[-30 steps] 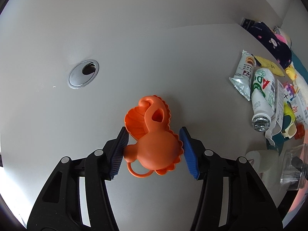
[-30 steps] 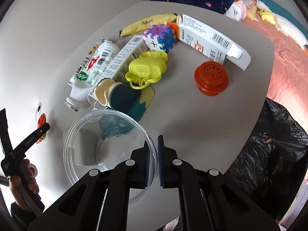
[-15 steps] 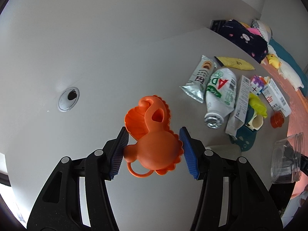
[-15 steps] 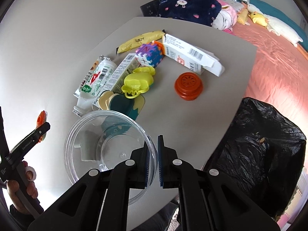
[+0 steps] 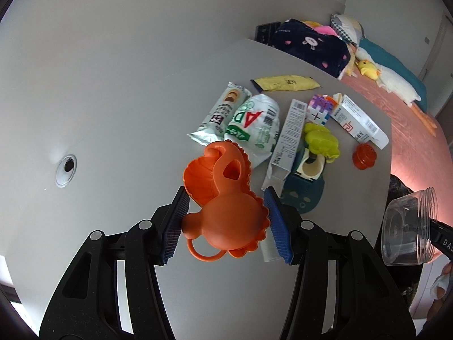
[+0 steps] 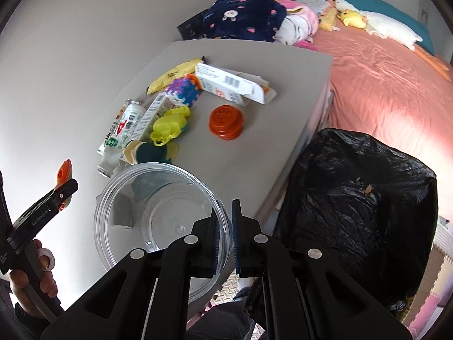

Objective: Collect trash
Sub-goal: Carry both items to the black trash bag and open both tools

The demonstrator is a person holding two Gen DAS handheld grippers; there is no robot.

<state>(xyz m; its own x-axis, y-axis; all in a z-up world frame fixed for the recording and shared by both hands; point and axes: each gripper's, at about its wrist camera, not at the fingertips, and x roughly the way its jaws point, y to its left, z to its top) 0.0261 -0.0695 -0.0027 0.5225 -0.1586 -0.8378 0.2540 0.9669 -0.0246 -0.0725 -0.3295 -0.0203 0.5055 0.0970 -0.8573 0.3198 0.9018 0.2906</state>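
Left gripper (image 5: 225, 221): jaws clamped on the orange scalloped plastic toy mould (image 5: 223, 198), held above the counter (image 5: 141, 113). Right gripper (image 6: 225, 243): jaws pinched together on the rim of the clear round plastic jar (image 6: 158, 215). The black plastic trash bag (image 6: 359, 212) sits off the counter's right edge, nearer the right gripper.

The orange toy (image 5: 223, 198) looks like smooth, matt soft plastic, pinched between ribbed blue pads (image 5: 174, 221) on the glossy black plastic left tongs (image 5: 225, 221); the right tongs (image 6: 225, 238) clamp the rim of a clear, glossy plastic tub (image 6: 158, 215). The desk (image 5: 127, 113) is a smooth matt grey, carrying a shiny foil wrapper (image 5: 219, 113) and printed cardboard boxes (image 5: 358, 120). Beside the desk's right edge a crinkled glossy black plastic bag (image 6: 359, 206) stands by a bed (image 6: 382, 85) of soft pink cloth
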